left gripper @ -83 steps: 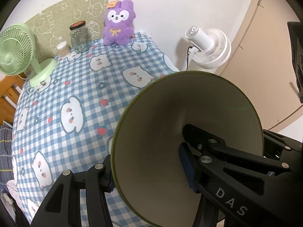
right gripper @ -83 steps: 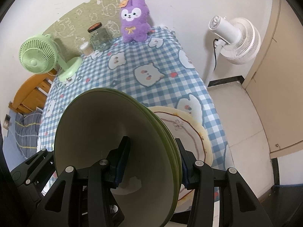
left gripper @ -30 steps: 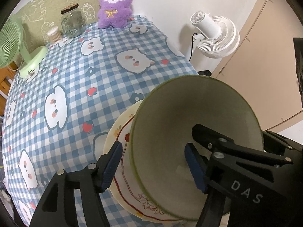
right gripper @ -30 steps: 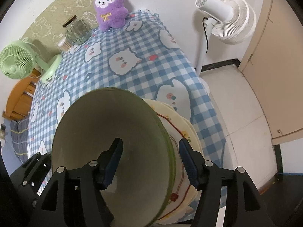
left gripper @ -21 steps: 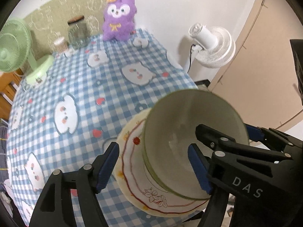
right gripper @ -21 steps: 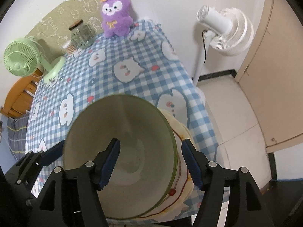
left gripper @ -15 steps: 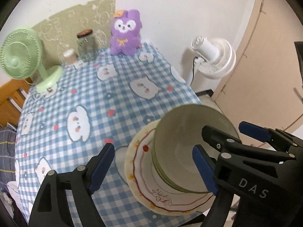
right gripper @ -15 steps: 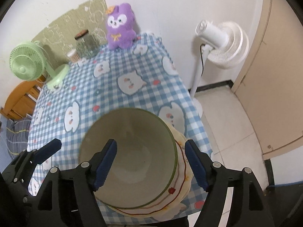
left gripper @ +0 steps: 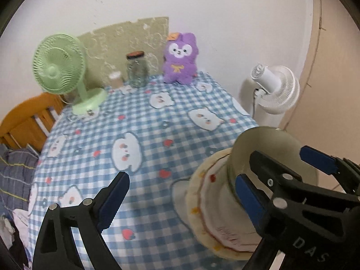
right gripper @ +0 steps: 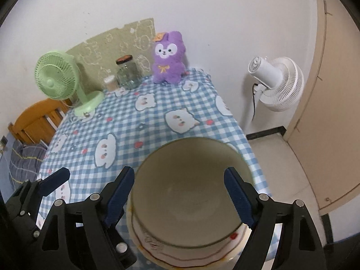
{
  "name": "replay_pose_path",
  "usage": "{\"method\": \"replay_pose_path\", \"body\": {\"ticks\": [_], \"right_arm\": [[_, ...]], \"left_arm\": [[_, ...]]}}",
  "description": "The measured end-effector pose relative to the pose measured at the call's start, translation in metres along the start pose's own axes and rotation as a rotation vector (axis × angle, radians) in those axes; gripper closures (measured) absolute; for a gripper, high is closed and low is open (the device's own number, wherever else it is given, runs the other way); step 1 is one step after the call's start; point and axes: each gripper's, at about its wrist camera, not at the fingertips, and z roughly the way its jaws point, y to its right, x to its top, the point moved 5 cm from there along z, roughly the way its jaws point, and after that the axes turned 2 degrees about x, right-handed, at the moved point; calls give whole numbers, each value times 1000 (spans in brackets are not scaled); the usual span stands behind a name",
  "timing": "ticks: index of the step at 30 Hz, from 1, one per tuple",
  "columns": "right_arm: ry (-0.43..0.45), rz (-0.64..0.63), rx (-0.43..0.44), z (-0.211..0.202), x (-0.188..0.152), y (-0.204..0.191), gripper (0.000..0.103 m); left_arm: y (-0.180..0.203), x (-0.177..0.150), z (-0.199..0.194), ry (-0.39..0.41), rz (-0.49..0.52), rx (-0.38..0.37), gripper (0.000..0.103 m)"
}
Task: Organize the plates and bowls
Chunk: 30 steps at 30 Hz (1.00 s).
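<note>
A cream bowl with a green rim (right gripper: pixel 191 191) stands upright on a cream plate with a red line and flowers (right gripper: pixel 157 249), at the table's near right corner. In the left wrist view the bowl (left gripper: pixel 265 148) and plate (left gripper: pixel 209 202) lie low on the right. My left gripper (left gripper: pixel 182 177) hangs above the cloth to the left of them, its jaws opening with nothing between them. My right gripper (right gripper: pixel 177 173) is drawn back over the bowl, jaws opening, and its blue pads (right gripper: pixel 236 191) stand clear of the rim.
The table has a blue checked cloth (left gripper: pixel 139 121). At its far end stand a green desk fan (left gripper: pixel 60 67), a glass jar (left gripper: pixel 136 69) and a purple plush toy (left gripper: pixel 180 58). A white floor fan (right gripper: pixel 276 83) stands past the right edge, and a wooden chair (right gripper: pixel 36 117) on the left.
Both grippers have let go of the bowl, which now rests on the plate. Their jaws have widened, and both have pulled back and up from it.
</note>
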Motion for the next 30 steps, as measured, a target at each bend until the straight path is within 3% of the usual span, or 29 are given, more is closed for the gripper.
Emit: {"method": "replay_pose_path", "body": {"ticks": [9, 16, 30], "right_arm": [[105, -7, 0, -47, -41, -26, 18], [164, -46, 27, -87, -72, -49, 14], [239, -94, 31, -130, -104, -65, 13]], "left_arm": [[-20, -42, -51, 99, -45, 18, 6], [-34, -75, -97, 152, -67, 77, 3], [-72, -117, -149, 234, -137, 182, 0]]}}
